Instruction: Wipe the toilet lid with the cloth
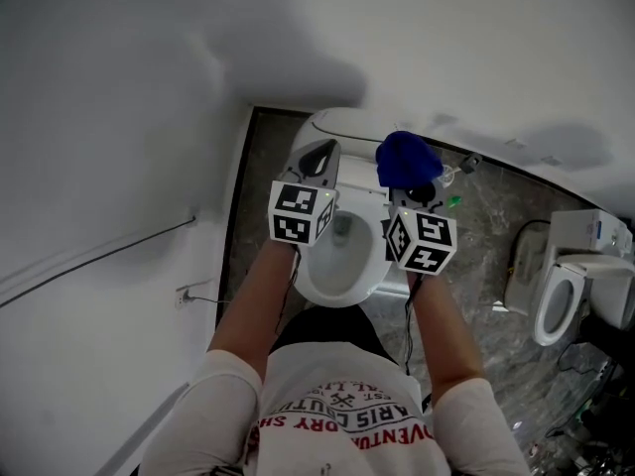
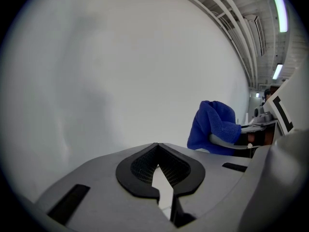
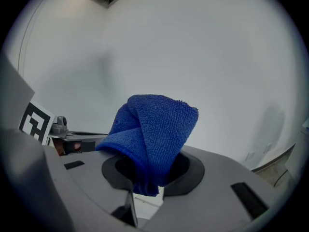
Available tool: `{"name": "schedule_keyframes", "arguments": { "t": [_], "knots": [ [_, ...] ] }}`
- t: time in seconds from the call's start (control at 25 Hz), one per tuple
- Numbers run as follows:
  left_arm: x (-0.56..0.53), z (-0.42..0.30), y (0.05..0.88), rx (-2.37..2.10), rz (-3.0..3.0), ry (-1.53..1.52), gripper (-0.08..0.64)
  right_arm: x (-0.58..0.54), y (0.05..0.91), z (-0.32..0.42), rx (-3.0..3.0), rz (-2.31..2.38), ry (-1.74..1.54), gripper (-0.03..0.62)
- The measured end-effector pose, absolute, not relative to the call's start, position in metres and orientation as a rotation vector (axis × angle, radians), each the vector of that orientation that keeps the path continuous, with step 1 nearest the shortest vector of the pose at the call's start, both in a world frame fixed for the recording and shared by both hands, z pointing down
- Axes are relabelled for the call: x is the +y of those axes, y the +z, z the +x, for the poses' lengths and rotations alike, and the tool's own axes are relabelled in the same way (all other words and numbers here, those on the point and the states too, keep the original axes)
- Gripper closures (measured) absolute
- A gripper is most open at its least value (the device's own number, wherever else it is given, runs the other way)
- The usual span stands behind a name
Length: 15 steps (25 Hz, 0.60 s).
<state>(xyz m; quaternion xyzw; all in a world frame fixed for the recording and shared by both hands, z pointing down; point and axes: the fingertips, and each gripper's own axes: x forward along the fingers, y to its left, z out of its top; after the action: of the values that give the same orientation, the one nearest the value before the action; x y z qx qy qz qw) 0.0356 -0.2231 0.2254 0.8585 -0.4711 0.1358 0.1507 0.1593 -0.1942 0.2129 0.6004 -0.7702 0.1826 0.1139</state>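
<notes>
On my right gripper [image 3: 145,180], the folded blue terry cloth [image 3: 157,129] covers the pad tips. Head view, three o'clock: second white toilet [image 1: 566,300] is cut by the edge.

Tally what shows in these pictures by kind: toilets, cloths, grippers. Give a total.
Toilets: 2, the near toilet below the grippers and the second toilet off to the right.
Cloths: 1, the blue cloth, clamped in the right gripper.
Grippers: 2, that one and the left gripper, shut on nothing.
Total: 5
</notes>
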Motion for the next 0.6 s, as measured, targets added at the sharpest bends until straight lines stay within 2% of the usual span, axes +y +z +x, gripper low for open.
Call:
{"name": "schedule_keyframes", "arguments": {
  "t": [0.6],
  "knots": [
    [-0.115,0.022,0.242,-1.256,2.482,0.340,0.554,-0.086,0.232,0.143,-2.146,1.870,0.551,0.505]
  ]
}}
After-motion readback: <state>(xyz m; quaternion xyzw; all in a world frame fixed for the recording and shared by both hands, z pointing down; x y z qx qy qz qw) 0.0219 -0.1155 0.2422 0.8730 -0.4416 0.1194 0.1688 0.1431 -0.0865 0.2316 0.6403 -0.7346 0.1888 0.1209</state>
